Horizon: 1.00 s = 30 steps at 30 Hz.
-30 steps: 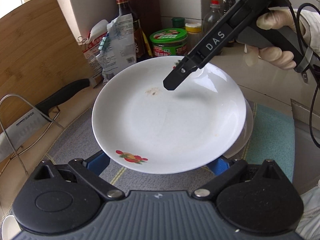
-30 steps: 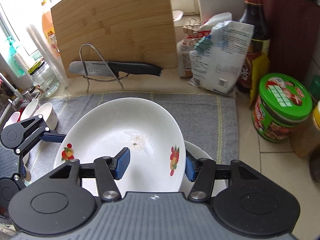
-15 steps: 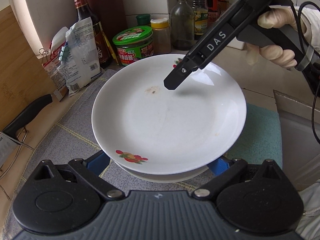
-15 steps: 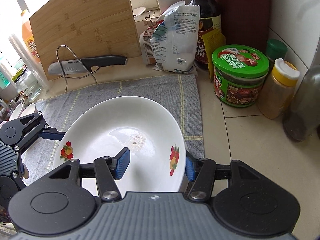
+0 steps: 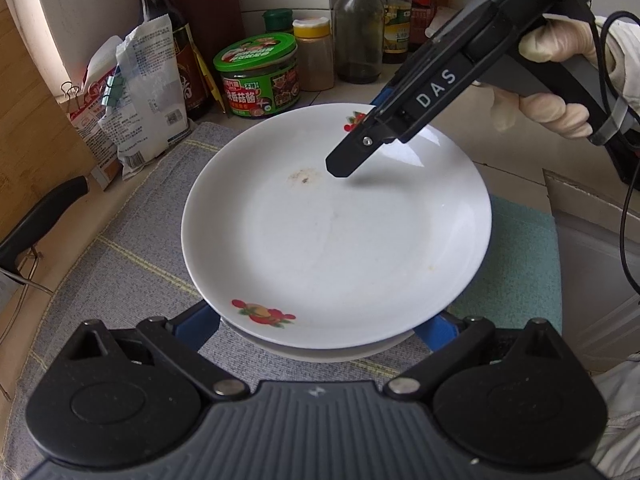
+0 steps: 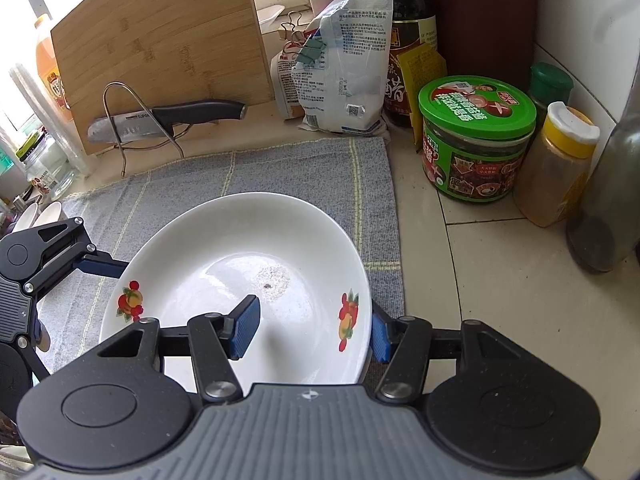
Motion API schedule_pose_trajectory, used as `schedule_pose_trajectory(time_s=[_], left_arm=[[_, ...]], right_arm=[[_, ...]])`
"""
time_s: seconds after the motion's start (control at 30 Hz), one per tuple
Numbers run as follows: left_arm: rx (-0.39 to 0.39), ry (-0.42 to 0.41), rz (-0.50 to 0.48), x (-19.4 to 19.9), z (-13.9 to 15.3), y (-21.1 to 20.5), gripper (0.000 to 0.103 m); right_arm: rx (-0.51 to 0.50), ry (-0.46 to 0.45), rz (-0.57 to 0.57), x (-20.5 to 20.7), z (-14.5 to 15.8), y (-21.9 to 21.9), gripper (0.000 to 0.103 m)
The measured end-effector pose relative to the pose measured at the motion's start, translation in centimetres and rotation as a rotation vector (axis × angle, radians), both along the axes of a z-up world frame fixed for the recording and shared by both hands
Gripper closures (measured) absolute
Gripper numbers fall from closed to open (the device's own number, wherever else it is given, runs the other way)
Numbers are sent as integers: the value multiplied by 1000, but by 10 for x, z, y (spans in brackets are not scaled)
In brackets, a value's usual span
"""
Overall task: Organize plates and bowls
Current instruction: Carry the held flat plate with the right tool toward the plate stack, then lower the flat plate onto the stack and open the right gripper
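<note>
Plate (image 6: 224, 280): carried rightward since the earlier frame, now above the grey mat's (image 6: 280, 176) right edge, over a second dish (image 5: 328, 354).
Right claw (image 6: 314, 330): clamped on plate rim.
Left claw (image 5: 320, 326): spread wide beneath plate; contact unclear.
Jar (image 6: 476, 136): now nearer.

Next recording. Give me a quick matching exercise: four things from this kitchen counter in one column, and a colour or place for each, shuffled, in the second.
Things:
1. white plate with fruit print
2. round jar
3. black-handled kitchen knife
4. spice shaker

Descriptions:
A. yellow cap
B. resting in a wire stand
C. rim between the right gripper fingers
D. green lid

Pairs: 1-C, 2-D, 3-B, 4-A
</note>
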<state>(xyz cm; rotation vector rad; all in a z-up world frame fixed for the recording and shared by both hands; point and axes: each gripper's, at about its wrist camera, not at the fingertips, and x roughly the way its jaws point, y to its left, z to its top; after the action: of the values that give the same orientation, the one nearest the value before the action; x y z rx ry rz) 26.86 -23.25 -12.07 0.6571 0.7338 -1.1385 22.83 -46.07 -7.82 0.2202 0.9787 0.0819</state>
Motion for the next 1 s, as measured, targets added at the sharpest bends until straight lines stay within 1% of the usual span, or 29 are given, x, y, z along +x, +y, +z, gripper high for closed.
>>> schedule_pose_trajectory(time_s=[0.2, 0.4, 0.6, 0.7, 0.77, 0.83, 1.0], left_arm=[[15, 46, -10, 5, -1, -1, 2], [41, 68, -26, 9, -1, -3, 2], [90, 100, -50, 14, -2, -5, 1], [81, 30, -123, 4, 1, -4, 2], [43, 26, -156, 3, 9, -7, 2], [30, 34, -150, 5, 12, -10, 2], [20, 19, -123, 8, 14, -8, 2]], right_arm=[[-5, 2, -1, 0, 1, 0, 41], [-14, 7, 4, 3, 0, 2, 41], [-17, 10, 9, 4, 0, 2, 41], [-19, 7, 8, 5, 1, 3, 40], [-15, 11, 7, 5, 1, 3, 40], [-22, 12, 10, 5, 0, 4, 40], [-10, 11, 11, 2, 0, 2, 40]])
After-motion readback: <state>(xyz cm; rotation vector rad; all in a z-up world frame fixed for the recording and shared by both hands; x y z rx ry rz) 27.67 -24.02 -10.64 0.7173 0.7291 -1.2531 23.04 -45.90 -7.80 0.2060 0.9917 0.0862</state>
